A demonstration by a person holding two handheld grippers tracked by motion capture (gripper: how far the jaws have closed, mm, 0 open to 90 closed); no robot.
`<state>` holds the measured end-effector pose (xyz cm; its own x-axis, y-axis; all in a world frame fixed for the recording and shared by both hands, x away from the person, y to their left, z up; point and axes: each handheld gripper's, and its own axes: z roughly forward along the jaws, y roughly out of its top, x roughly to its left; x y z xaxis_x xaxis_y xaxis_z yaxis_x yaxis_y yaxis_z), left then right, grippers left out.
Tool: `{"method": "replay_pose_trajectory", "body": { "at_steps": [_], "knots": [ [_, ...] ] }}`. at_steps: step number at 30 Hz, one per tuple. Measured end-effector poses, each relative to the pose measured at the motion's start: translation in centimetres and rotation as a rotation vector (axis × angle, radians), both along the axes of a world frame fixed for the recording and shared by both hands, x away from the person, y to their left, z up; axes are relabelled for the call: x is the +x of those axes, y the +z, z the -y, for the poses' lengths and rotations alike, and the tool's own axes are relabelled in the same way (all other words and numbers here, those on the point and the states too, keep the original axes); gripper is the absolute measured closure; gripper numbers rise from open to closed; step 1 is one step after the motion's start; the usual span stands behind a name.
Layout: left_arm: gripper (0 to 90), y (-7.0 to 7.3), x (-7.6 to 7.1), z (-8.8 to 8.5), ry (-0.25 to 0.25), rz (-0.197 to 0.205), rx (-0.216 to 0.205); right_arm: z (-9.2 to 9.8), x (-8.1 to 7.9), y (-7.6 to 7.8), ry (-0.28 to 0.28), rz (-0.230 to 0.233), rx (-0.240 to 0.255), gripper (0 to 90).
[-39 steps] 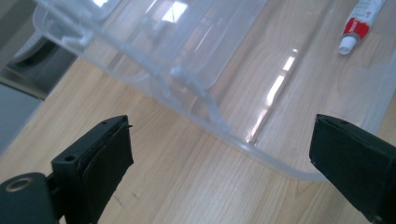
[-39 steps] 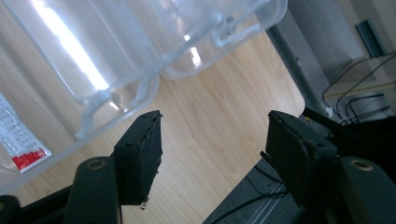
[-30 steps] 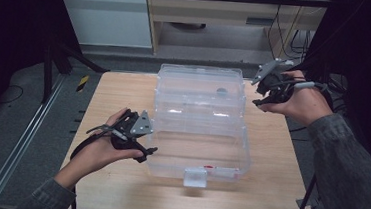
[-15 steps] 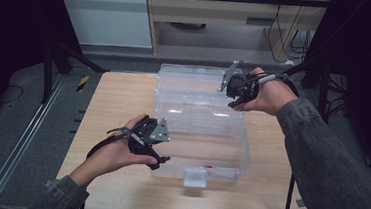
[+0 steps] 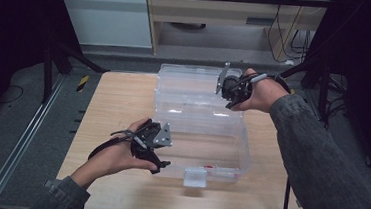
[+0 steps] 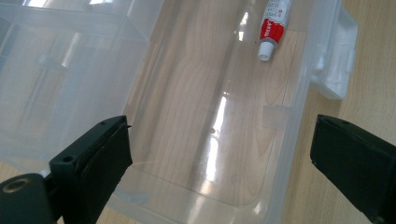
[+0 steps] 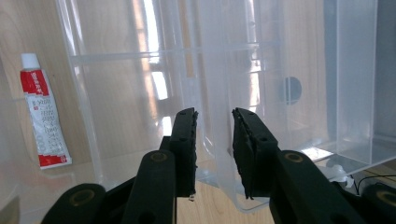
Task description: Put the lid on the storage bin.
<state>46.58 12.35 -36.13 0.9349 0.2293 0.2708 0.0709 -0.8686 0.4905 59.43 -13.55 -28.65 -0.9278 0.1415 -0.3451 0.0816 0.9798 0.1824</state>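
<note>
A pale wooden surface (image 5: pixel 118 109) carries the largest thing on it, a clear plastic box (image 5: pixel 230 153) lying open, with its lid (image 5: pixel 185 87) folded back toward the far edge and a white latch (image 5: pixel 195 176) at the near rim. Around the surface the floor is dark, with a cabinet and trailing cables beyond the far side and a metal rail low at the left.

The person's right arm, in a grey sleeve (image 5: pixel 315 155), reaches across the far right corner and partly hides that end of the lid. The right tool (image 5: pixel 224 82) sits at the lid's right edge; in the right gripper view its jaws stand a narrow gap apart with a clear plastic wall (image 7: pixel 212 140) between them, and I cannot tell whether they press on it. The left tool (image 5: pixel 162 150) hovers at the box's left wall, its jaws spread wide in the left gripper view, the box floor between them.

A small red and white tube (image 6: pixel 273 28) with a white cap lies inside the box near the latch side.

Half a second ago the right tool was farther left over the lid; the left tool has barely shifted, edging toward the box.
</note>
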Motion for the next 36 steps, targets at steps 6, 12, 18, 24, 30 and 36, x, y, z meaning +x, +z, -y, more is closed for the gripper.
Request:
{"method": "replay_pose_trajectory", "body": {
  "at_steps": [6,12,18,24,30,36],
  "knots": [
    [5.6,-0.4,-0.2,0.2,-0.02,-0.011,0.007,-0.1,0.3,-0.4,0.008,-0.001,-0.008,74.8],
    [7.8,-0.6,-0.3,0.2,-0.034,-0.023,0.02,-0.1,0.6,-0.4,0.008,-0.004,-0.011,77.8],
    [13.8,-0.7,-0.5,0.1,-0.051,-0.027,0.028,-0.4,0.7,-0.7,0.018,0.001,-0.036,80.4],
    [27.7,-0.8,-0.9,0.1,-0.081,-0.049,0.04,-0.6,0.7,-0.7,0.029,0.006,-0.049,83.0],
    [39.2,-1.3,-1.1,0.3,-0.1,-0.087,0.11,-0.6,0.7,-0.8,0.031,0.009,-0.052,82.7],
    [48.5,-2.5,-1.0,0.8,-0.103,-0.104,0.17,-0.6,0.7,-0.8,0.029,0.006,-0.058,82.7]
  ]
}}
